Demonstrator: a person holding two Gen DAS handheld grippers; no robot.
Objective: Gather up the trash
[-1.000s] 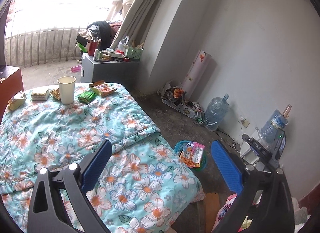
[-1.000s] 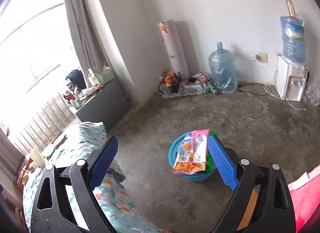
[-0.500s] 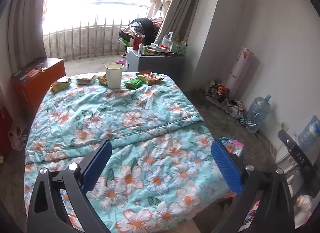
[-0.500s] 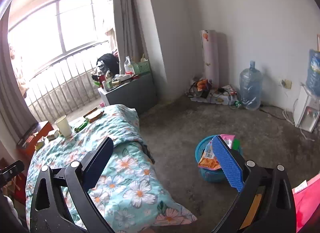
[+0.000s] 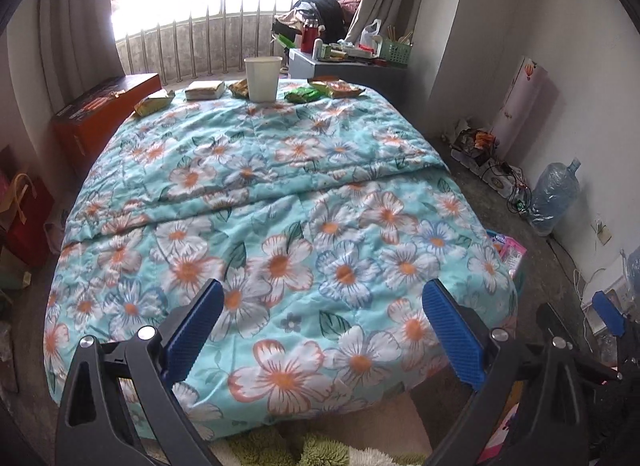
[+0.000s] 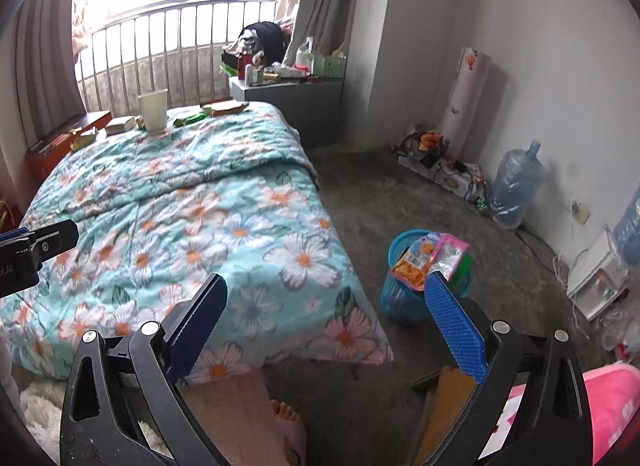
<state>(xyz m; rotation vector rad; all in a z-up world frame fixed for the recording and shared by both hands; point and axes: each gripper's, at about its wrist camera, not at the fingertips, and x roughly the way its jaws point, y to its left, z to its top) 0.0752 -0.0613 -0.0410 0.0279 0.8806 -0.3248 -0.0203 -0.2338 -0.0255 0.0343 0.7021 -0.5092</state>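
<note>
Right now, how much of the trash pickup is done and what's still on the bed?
Done: two snack bags sit in the blue basket on the floor. In hand: nothing; left tool and right tool are open, empty. Left: paper cup and several wrappers at the bed's far end.

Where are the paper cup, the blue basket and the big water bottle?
paper cup (image 5: 262,79), left wrist view, side wall.
blue basket (image 6: 402,302), right wrist view, outer wall.
water bottle (image 6: 516,189), right wrist view, body.

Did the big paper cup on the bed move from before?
No. The paper cup stands between the same snack wrappers at the far end of the flowered quilt, as earlier. Only the camera swung.
</note>
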